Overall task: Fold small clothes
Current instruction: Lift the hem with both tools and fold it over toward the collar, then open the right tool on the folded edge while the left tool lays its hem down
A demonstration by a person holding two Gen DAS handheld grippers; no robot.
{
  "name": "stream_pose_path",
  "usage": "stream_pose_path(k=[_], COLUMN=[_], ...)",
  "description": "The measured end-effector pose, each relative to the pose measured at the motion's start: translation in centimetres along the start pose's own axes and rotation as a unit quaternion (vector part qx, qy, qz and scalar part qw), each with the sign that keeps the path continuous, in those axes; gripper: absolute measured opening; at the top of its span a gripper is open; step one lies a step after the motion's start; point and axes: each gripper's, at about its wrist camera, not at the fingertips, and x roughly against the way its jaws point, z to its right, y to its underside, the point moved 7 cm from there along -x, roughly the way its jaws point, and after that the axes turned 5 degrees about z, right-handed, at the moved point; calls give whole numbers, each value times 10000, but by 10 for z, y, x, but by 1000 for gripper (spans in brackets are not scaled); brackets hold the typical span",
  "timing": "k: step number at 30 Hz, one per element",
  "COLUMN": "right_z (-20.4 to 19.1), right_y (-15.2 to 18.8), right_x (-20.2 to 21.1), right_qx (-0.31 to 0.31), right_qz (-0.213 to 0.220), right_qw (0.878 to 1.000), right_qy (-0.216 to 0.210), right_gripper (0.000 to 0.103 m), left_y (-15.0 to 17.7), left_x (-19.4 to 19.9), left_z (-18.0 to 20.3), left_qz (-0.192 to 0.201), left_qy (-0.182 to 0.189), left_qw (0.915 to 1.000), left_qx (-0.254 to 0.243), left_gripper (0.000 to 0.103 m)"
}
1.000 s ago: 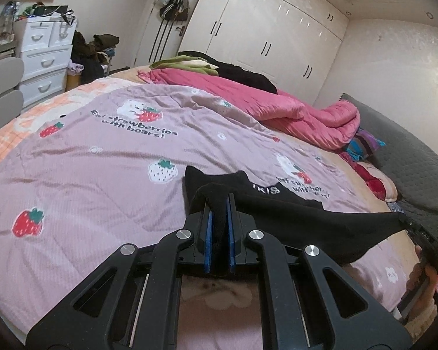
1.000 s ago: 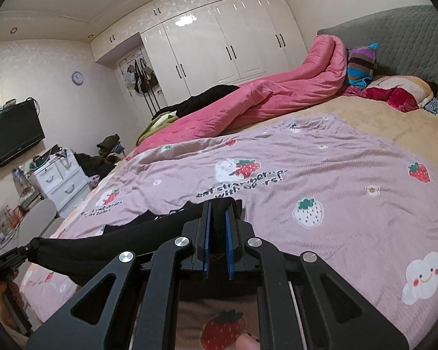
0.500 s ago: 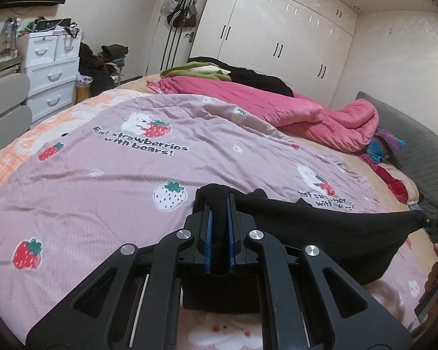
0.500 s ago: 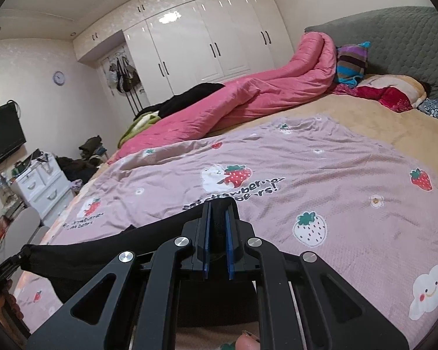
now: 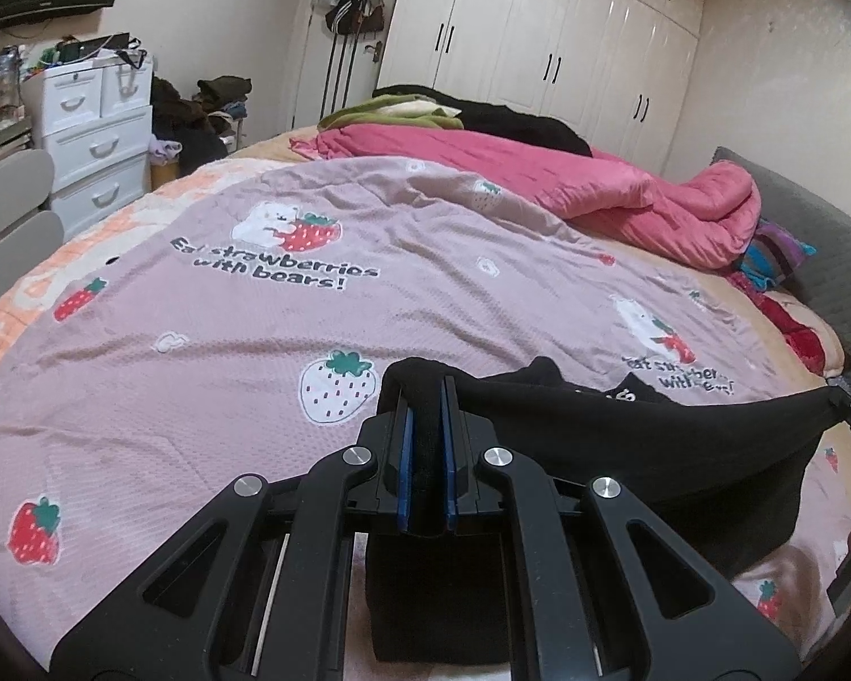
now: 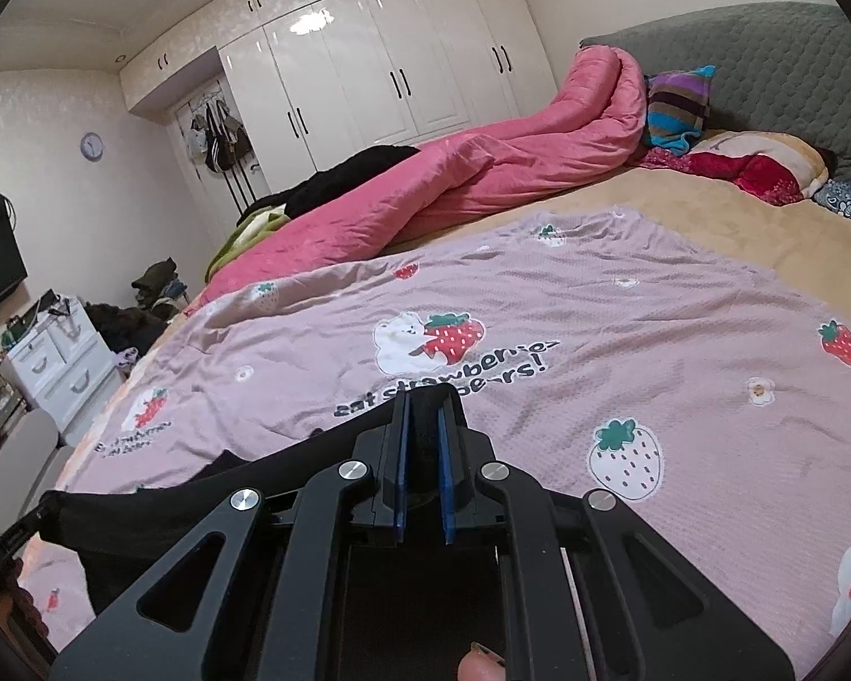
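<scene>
A small black garment with white lettering hangs stretched between both grippers just above the pink strawberry blanket. My left gripper is shut on one black corner, which fills the gap between its blue pads. My right gripper is shut on the opposite corner, and the cloth runs off to the lower left towards the other gripper. Part of the garment droops below the taut edge and lies on the blanket. The right gripper's tip shows at the far right of the left wrist view.
A rumpled pink duvet lies along the far side of the bed, with black and green clothes behind it. Pillows and a grey headboard are at the right. White drawers stand beyond the bed's left edge. A fingertip shows below the right gripper.
Both grippers have carried the stretched black garment forward over the blanket and slightly lower. Both grips have stayed shut on it.
</scene>
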Motion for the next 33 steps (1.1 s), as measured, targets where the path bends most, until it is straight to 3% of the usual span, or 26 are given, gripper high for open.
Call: stream_pose_path(k=[26,29,31,33], right_z=[13,16,18,21], right_y=[41,43,43,41], right_x=[-63,-62,-61,-58], right_qx=[211,248,230,127], right_qz=[-712,-731,-727,-690], right_qw=[9964,9957,9956,9961], right_qy=[404,520,539,534], right_gripper=[9,16,21,28], left_y=[25,25,24,22], left_x=[-44,-43,-40,-35], left_z=[0,1,0,0], left_qz=[-397,-396,-345,-290], left_qy=[-206,-219,-268,-256], left_qw=[9989,9988,9989,9991], left_qx=[-134,-166,-182,-154], left_gripper=[5,6,17,19])
